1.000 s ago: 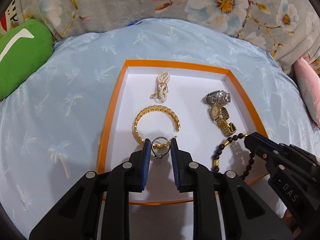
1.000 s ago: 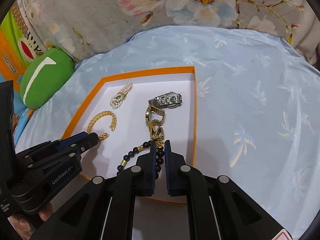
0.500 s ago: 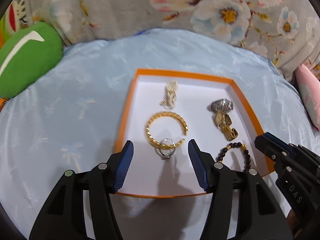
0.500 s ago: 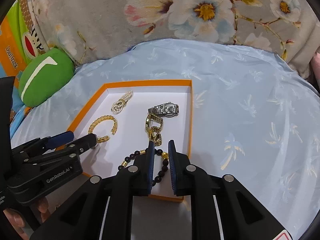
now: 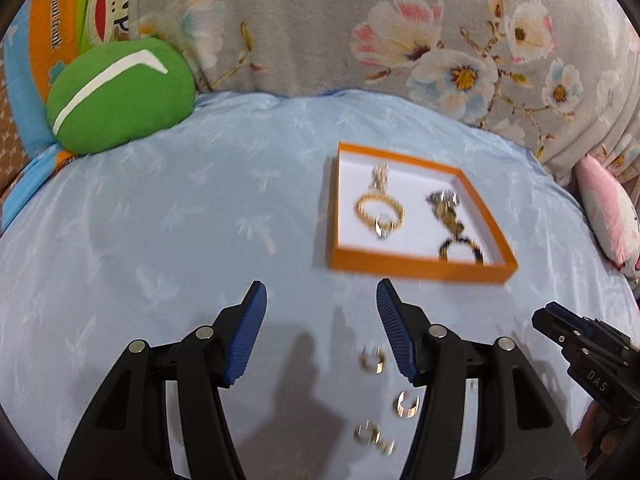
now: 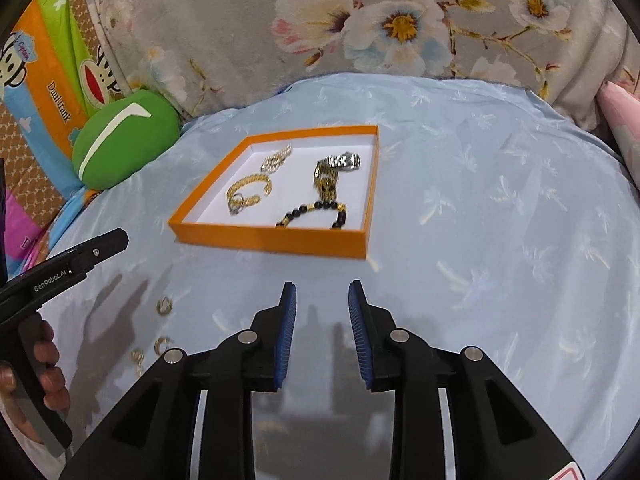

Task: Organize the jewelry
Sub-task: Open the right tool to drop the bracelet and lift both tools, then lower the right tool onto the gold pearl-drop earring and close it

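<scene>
Nearest the cameras, a scatter of small gold rings (image 5: 374, 361) is seen lying loose on the pale blue bedspread (image 5: 160, 240), outside the tray. The left gripper (image 5: 319, 292) is held wide open with nothing between its blue pads, and the rings are found below and slightly right of its fingertips, close beside the inner face of its right finger. The right gripper (image 6: 321, 292) is held moderately open and is also empty; from it the same rings (image 6: 164, 305) are seen well off to the left, nearer the other tool. The left gripper is therefore judged the better placed for the next pick, and a pull back and downward, with a small shift to the right, would be called for. Each ring is small and lies flat, so a slip off the pads is to be feared.

Farther off, the orange tray (image 5: 420, 266) is seen, already holding a gold bangle (image 5: 378, 208), a silver ring (image 5: 382, 231), a pearl piece (image 5: 382, 174), watches (image 6: 338, 166) and a dark beaded bracelet (image 6: 314, 212).
</scene>
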`<state>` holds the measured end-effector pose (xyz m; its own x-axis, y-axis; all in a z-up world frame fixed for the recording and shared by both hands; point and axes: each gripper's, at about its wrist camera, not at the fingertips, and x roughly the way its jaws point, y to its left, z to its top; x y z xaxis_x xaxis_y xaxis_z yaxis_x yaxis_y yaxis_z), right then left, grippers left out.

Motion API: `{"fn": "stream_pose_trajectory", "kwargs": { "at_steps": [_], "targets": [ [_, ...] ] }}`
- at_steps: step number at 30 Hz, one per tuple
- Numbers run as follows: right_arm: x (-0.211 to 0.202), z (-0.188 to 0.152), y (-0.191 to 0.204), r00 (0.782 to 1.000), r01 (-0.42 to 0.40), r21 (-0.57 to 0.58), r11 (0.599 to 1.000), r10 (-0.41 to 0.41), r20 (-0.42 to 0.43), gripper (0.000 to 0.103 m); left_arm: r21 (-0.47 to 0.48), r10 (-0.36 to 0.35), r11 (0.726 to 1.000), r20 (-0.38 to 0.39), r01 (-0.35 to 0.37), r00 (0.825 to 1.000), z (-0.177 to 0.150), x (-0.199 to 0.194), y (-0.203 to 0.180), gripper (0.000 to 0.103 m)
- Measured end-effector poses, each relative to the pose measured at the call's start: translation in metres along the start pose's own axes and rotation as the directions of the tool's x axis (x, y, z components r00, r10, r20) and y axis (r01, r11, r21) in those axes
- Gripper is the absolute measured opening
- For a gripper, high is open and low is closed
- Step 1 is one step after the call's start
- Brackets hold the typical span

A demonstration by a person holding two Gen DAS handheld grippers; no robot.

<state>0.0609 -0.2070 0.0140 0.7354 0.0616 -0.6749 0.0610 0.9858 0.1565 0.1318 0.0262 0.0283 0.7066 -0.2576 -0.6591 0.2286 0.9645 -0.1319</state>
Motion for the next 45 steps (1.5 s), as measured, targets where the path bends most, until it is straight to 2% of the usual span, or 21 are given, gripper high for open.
{"fn": "stream_pose_trajectory", "kwargs": {
  "at_steps": [5, 11, 21, 24, 32, 36, 39, 42, 45],
  "targets": [
    [0.0, -0.026, 0.014, 0.998, -0.032, -0.008, 0.999, 0.032, -0.053, 0.027, 0.018, -0.018, 1.0, -0.057, 0.019, 0.998, -0.036, -0.009, -0.007, 0.055],
    [-0.001, -0.036, 0.034, 0.997, -0.032, -0.048, 0.998, 0.029, -0.066, 0.027, 0.06, -0.001, 0.998, -0.077, 0.006, 0.997, -0.057, -0.014, -0.017, 0.061],
    [0.005, -0.031, 0.042, 0.997, -0.042, -0.076, 0.996, 0.036, -0.068, 0.027, 0.082, -0.029, 0.996, -0.104, 0.037, 0.994, -0.069, -0.021, -0.017, 0.061],
    [0.012, -0.026, 0.048, 0.996, -0.045, -0.095, 0.994, 0.038, -0.075, 0.035, 0.089, -0.029, 0.995, -0.11, 0.039, 0.994, -0.069, -0.02, -0.018, 0.061],
    [0.029, -0.021, 0.056, 0.991, -0.042, -0.133, 0.99, 0.025, -0.128, 0.035, 0.076, -0.033, 0.996, -0.135, 0.044, 0.99, -0.07, -0.015, -0.015, 0.061],
    [0.028, -0.022, 0.058, 0.992, -0.029, -0.156, 0.987, 0.008, -0.13, 0.035, 0.081, -0.032, 0.996, -0.135, 0.043, 0.99, -0.07, -0.014, -0.016, 0.061],
    [0.026, -0.024, 0.059, 0.992, -0.018, -0.164, 0.986, -0.003, -0.128, 0.031, 0.089, -0.028, 0.995, -0.133, 0.04, 0.991, -0.071, -0.015, -0.017, 0.061],
    [0.025, -0.024, 0.056, 0.992, -0.012, -0.153, 0.988, -0.008, -0.127, 0.019, 0.087, -0.027, 0.995, -0.135, 0.039, 0.99, -0.071, -0.014, -0.017, 0.061],
    [0.023, -0.026, 0.054, 0.992, -0.016, -0.141, 0.99, -0.002, -0.126, 0.016, 0.094, -0.025, 0.995, -0.133, 0.038, 0.991, -0.071, -0.014, -0.018, 0.061]
  ]
}}
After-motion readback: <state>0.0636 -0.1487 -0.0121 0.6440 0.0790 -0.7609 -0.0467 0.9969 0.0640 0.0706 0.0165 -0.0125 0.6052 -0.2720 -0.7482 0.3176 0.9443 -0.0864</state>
